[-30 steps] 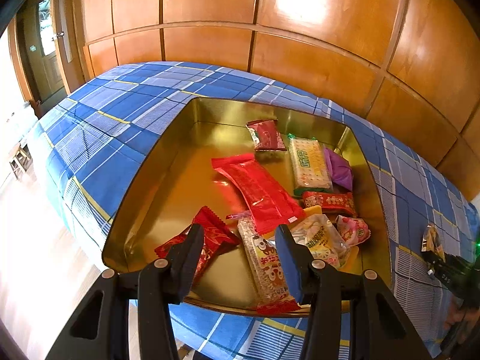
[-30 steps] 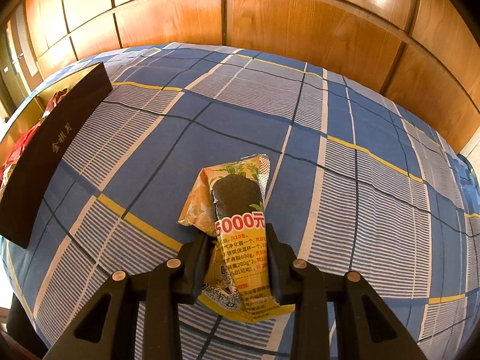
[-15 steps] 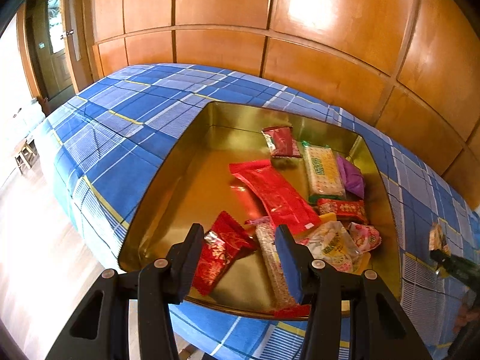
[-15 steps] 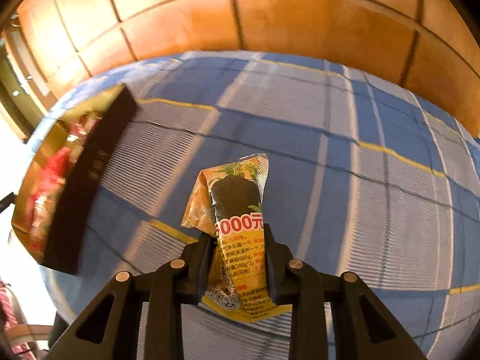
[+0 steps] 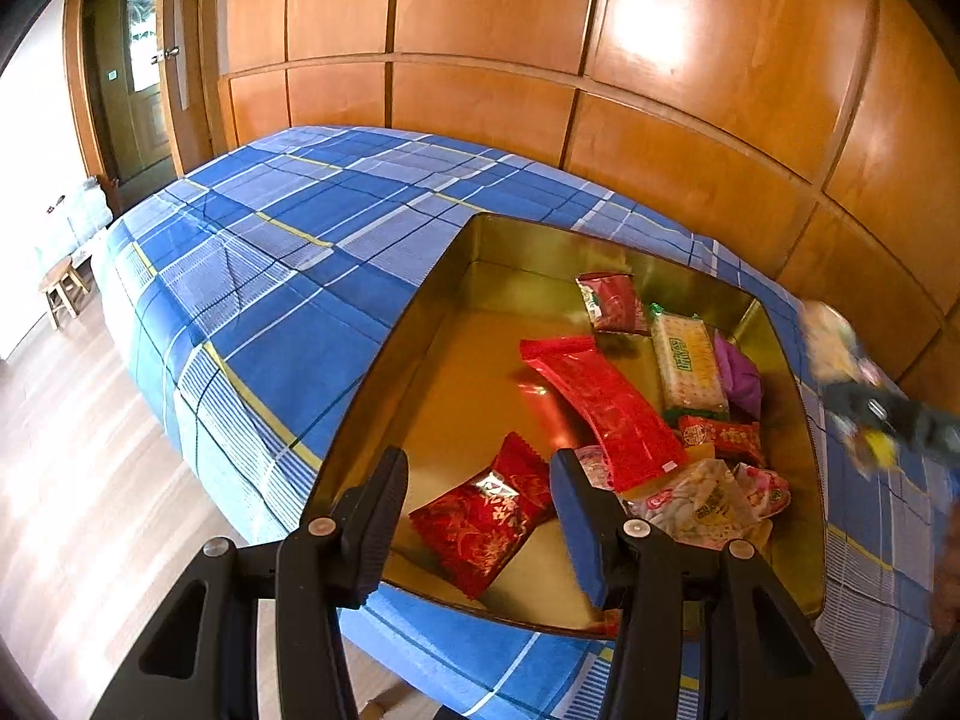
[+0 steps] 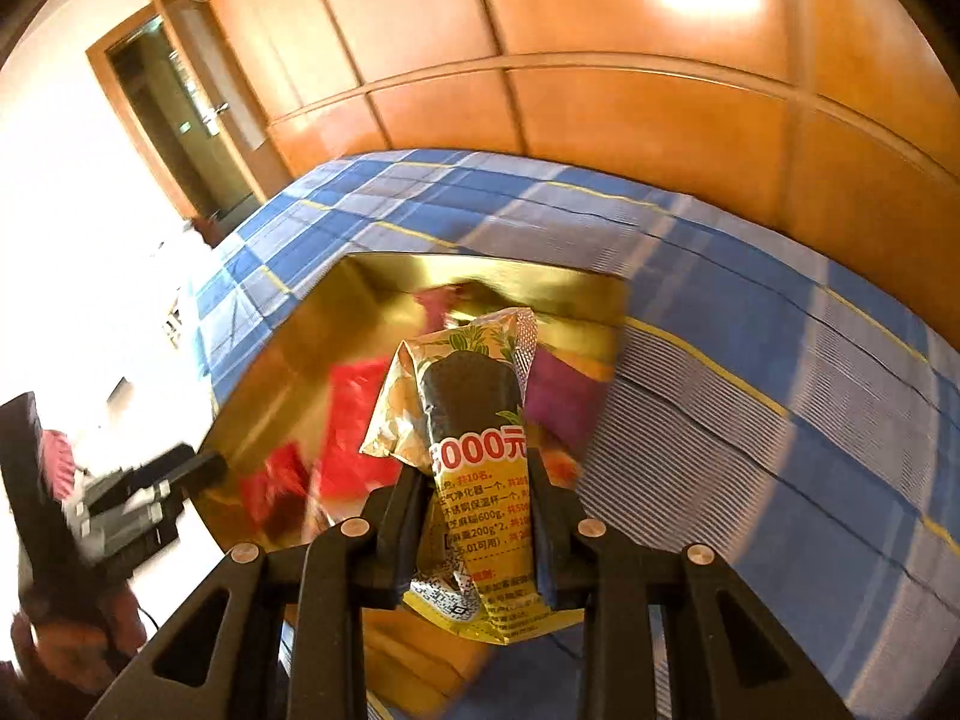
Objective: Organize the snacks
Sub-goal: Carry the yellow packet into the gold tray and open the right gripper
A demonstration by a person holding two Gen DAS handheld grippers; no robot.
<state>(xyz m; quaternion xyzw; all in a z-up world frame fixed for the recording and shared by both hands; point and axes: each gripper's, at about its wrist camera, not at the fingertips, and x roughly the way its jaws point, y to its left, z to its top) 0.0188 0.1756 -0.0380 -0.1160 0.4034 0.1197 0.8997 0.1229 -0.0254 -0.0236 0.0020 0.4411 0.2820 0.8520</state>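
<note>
Above gold tin (image 6: pixel 288 360), right gripper (image 6: pixel 480 516) pinching yellow packet (image 6: pixel 474 420), left gripper (image 5: pixel 480 516) spread, empty.

Glossy orange-brown wood panelling (image 5: pixel 540 60) covers the wall behind the bed (image 5: pixel 288 252), with a bright patch of light glaring off its upper part. The bed wears a blue plaid cover with yellow lines. At the far left stands a wooden door (image 5: pixel 141 78). A small wooden stool (image 5: pixel 63 291) sits on the pale wood floor (image 5: pixel 78 510).
</note>
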